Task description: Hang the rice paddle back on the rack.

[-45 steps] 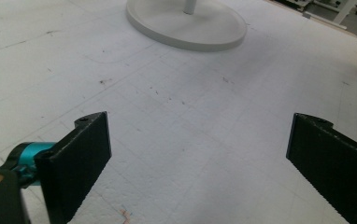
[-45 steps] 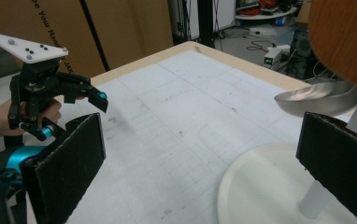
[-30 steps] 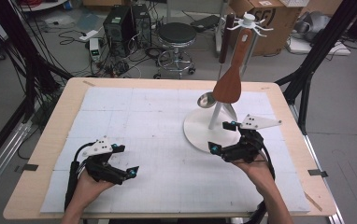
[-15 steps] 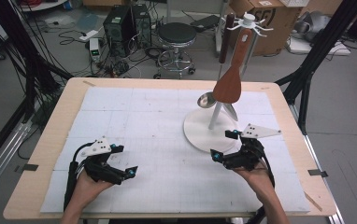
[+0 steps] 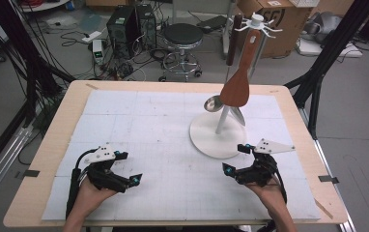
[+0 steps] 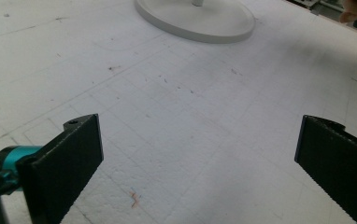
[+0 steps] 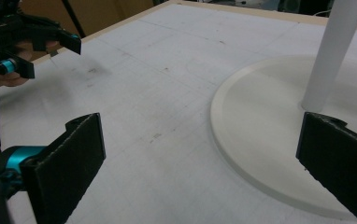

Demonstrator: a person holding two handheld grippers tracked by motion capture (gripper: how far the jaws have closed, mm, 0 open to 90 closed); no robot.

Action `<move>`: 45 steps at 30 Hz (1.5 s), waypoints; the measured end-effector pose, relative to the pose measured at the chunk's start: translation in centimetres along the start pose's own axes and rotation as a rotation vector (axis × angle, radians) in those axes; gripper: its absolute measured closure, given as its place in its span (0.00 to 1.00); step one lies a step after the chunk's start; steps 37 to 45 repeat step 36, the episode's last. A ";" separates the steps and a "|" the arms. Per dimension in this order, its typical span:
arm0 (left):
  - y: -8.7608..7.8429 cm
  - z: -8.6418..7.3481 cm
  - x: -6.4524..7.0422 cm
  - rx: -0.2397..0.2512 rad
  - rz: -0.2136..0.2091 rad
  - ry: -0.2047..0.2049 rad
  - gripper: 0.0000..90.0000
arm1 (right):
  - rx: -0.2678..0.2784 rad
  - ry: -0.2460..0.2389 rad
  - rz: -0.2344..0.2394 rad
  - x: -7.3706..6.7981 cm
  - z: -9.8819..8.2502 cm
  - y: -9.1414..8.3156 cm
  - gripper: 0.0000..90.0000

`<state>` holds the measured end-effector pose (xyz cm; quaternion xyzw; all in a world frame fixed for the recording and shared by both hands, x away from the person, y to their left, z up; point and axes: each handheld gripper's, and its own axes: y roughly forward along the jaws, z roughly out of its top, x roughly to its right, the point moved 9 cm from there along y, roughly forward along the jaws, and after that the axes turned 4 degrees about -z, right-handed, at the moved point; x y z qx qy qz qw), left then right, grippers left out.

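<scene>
No containers on the table; a white utensil stand [image 5: 219, 137] with a round base, carrying a brown wooden spatula [image 5: 236, 84], a metal ladle [image 5: 213, 103] low by the pole, and a dark-handled utensil [image 5: 233, 38] near the top hooks.

From the high view: left gripper [image 5: 127, 168] near the front left of the white mat [image 5: 144, 125], jaws spread wide and empty; right gripper [image 5: 235, 158] at the front right, likewise wide and empty, just beside the near rim of the stand's base.

From the left gripper view: left gripper [image 6: 197, 154] over bare mat, black jaws far apart, with the base of the stand [image 6: 200, 21] well ahead near the top edge; hanging utensils out of frame here.

From the right gripper view: right gripper [image 7: 200, 154] gaping, holding nothing, with the base's rim [image 7: 260, 140] close between and ahead of the jaws and the white pole [image 7: 335, 51] rising just past the right jaw. Also seen there, farther off at upper left: the left gripper [image 7: 39, 46] in a hand, apart from the stand.

Stand nearest the right gripper, well apart from the left.
</scene>
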<state>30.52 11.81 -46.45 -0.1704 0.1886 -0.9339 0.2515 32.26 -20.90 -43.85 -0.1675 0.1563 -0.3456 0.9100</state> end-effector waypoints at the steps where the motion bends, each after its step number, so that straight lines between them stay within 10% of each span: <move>1: 0.0 0.0 0.0 0.000 -0.001 -0.001 0.02 | 0.000 0.000 0.000 0.0 0.0 0.0 0.00; 45: 0.4 -1.1 0.3 -0.022 -0.018 -0.009 0.02 | -0.004 0.030 -0.103 1.5 -4.5 -2.4 0.00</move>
